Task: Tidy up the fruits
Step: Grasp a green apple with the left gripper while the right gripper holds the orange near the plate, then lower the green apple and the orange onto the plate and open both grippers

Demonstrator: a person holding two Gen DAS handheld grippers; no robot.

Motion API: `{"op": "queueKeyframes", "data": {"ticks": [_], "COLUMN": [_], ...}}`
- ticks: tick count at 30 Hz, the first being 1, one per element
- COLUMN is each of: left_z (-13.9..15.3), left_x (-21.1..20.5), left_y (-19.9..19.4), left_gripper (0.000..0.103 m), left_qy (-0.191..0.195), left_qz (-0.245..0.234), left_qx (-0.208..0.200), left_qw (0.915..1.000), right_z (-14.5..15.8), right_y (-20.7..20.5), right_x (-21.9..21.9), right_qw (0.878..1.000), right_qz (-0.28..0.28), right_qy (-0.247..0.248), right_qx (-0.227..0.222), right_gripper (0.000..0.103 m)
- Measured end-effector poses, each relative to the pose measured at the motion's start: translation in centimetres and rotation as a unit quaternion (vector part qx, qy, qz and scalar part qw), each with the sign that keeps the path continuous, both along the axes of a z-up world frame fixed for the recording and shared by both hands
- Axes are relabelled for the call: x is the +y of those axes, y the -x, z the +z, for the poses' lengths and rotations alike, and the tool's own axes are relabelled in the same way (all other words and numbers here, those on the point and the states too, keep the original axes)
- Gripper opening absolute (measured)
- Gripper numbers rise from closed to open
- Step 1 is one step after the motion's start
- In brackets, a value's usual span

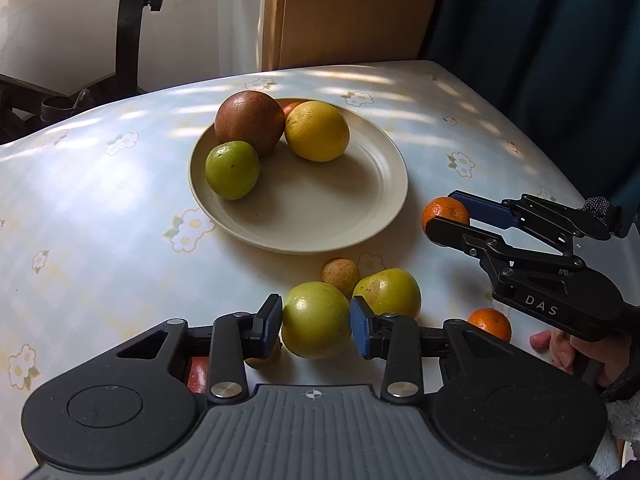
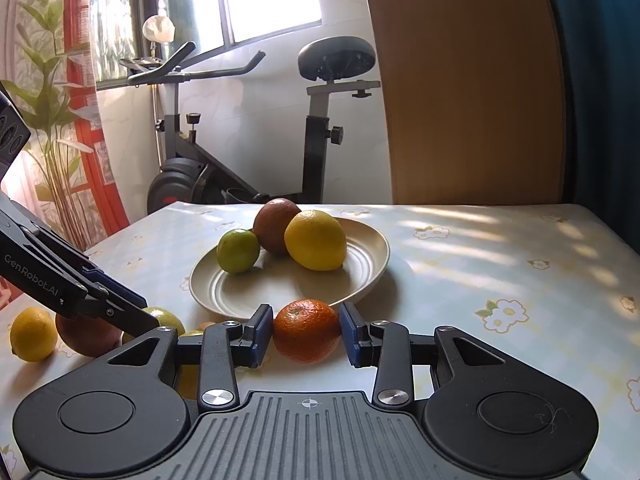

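Observation:
A beige plate (image 1: 320, 236) on the flowered tablecloth holds a reddish-brown fruit (image 1: 248, 120), a yellow citrus (image 1: 318, 130), a green fruit (image 1: 232, 170) and a small orange one half hidden behind them. My left gripper (image 1: 316, 320) is shut on a green round fruit (image 1: 316, 312) in front of the plate, both blue pads against its sides. My right gripper (image 2: 307, 330) is shut on an orange mandarin (image 2: 306, 328) just beside the plate's (image 2: 280, 292) near rim. From the left wrist view, that mandarin (image 1: 440, 208) sits in the right gripper (image 1: 444, 212) to the right of the plate.
Loose fruit lies around my left gripper: a yellow-green one (image 1: 390, 290), a small brown one (image 1: 340, 274), another mandarin (image 1: 490, 322), a red one (image 2: 86, 334) and a lemon (image 2: 32, 334). An exercise bike (image 2: 240, 140) stands beyond the table's far edge.

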State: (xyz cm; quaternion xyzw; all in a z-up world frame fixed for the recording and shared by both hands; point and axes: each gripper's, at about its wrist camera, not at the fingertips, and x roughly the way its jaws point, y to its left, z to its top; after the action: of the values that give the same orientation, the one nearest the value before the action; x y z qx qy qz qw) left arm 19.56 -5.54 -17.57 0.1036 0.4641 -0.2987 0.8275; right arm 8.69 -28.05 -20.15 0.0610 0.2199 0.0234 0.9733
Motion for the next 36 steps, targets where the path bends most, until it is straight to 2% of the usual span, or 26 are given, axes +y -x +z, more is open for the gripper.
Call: {"op": "queueKeyframes", "data": {"ticks": [6, 12, 14, 19, 26, 32, 36], "left_z": [0.0, -0.6, -0.9, -1.7, -1.1, 0.9, 2.4], "left_x": [0.2, 0.1, -0.2, -1.0, -0.5, 0.3, 0.7], "left_y": [0.3, 0.2, 0.3, 0.8, 1.1, 1.2, 1.0], "left_gripper": [0.035, 0.044, 0.045, 0.045, 0.044, 0.043, 0.043], "left_qy": [0.0, -0.004, -0.012, -0.051, -0.037, -0.013, -0.005], "left_qz": [0.0, -0.016, -0.025, -0.035, -0.033, -0.02, -0.015], "left_qx": [0.001, 0.027, 0.029, 0.006, -0.006, -0.031, -0.05], "left_qw": [1.0, 0.9995, 0.9992, 0.9981, 0.9987, 0.9992, 0.9986], "right_z": [0.0, 0.0, 0.0, -0.1, 0.0, 0.7, 1.5], "right_y": [-0.2, -0.3, -0.4, -0.4, -0.3, -0.1, 0.0], "right_x": [-0.1, -0.2, -0.2, -0.3, -0.2, 0.1, -0.3], "right_qw": [1.0, 1.0, 1.0, 1.0, 1.0, 1.0, 1.0], "right_qz": [0.0, -0.001, -0.001, 0.0, 0.001, 0.01, 0.011], "right_qy": [0.002, 0.001, 0.001, 0.0, 0.0, 0.005, -0.013], "right_qx": [0.006, 0.006, 0.006, 0.006, 0.005, 0.005, 0.008], "right_gripper": [0.034, 0.034, 0.034, 0.034, 0.034, 0.034, 0.034]}}
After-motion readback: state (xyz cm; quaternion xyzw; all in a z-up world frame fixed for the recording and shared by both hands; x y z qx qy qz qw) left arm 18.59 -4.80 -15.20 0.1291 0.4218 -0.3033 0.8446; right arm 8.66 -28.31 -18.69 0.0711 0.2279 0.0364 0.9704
